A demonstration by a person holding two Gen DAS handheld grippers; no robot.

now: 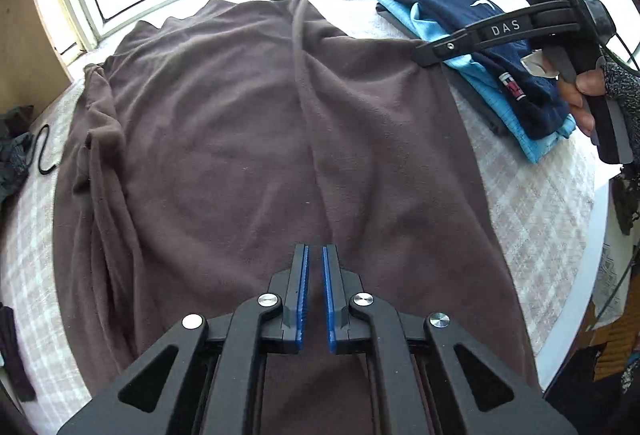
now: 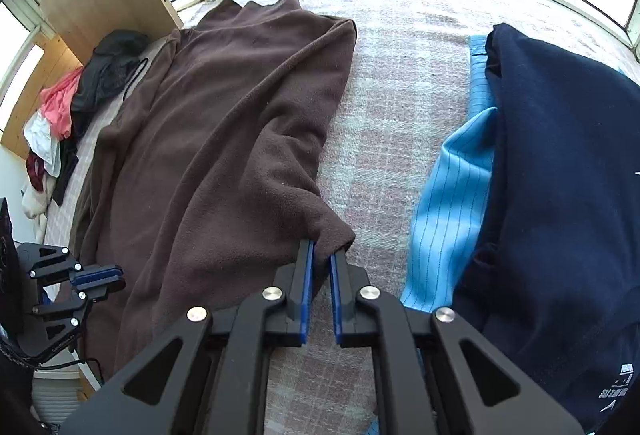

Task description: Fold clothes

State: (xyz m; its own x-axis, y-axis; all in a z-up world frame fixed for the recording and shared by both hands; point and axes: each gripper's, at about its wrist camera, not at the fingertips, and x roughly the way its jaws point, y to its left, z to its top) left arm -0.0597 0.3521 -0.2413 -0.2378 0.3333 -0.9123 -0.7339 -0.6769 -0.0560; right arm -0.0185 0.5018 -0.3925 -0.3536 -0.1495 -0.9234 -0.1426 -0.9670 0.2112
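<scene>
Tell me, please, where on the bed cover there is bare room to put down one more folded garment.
The widest bare strip of checked bed cover lies between the brown fleece and the folded pile, navy top over light blue shirt, reaching to the window. The far left corner is crowded with loose clothes.

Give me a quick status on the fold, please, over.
Right tongs shut on brown fleece corner. Left tongs shut, empty, over the fleece. Folded navy and blue stack beside it, apart.
</scene>
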